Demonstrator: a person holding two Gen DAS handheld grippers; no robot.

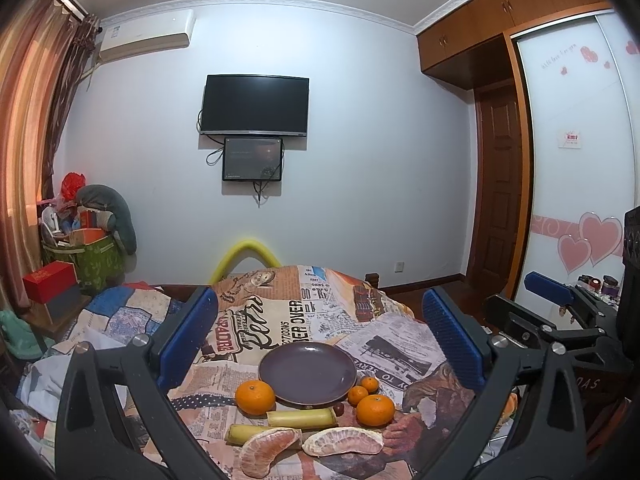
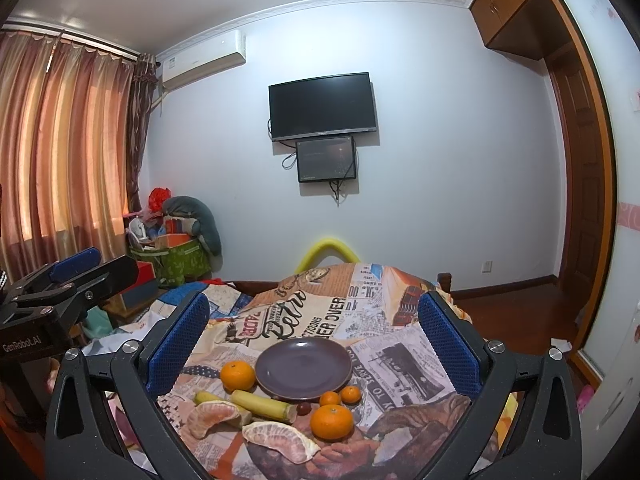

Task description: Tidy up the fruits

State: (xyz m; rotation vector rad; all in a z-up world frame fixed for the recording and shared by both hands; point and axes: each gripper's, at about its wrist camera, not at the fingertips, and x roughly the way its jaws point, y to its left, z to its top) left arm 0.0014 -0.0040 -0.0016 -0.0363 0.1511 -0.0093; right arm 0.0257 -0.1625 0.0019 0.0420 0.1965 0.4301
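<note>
A dark purple plate (image 1: 307,372) (image 2: 303,368) lies empty on a newspaper-print cloth. To its left sits an orange (image 1: 255,397) (image 2: 237,375); to its right a larger orange (image 1: 375,410) (image 2: 332,421) and two small mandarins (image 1: 357,395) (image 2: 330,399). In front lie two sugarcane pieces (image 1: 301,418) (image 2: 262,403) and two peeled pomelo segments (image 1: 343,441) (image 2: 280,440). A small dark fruit (image 2: 304,409) rests at the plate's near edge. My left gripper (image 1: 320,336) hovers open above the fruit, holding nothing. My right gripper (image 2: 314,340) is open too and holds nothing.
The cloth (image 1: 280,320) covers a raised surface over a quilted bed (image 1: 120,312). A yellow foam tube (image 1: 246,256) arches behind it. Boxes and bags (image 1: 84,248) stack in the left corner by curtains. Wardrobe (image 1: 580,140) and door stand right.
</note>
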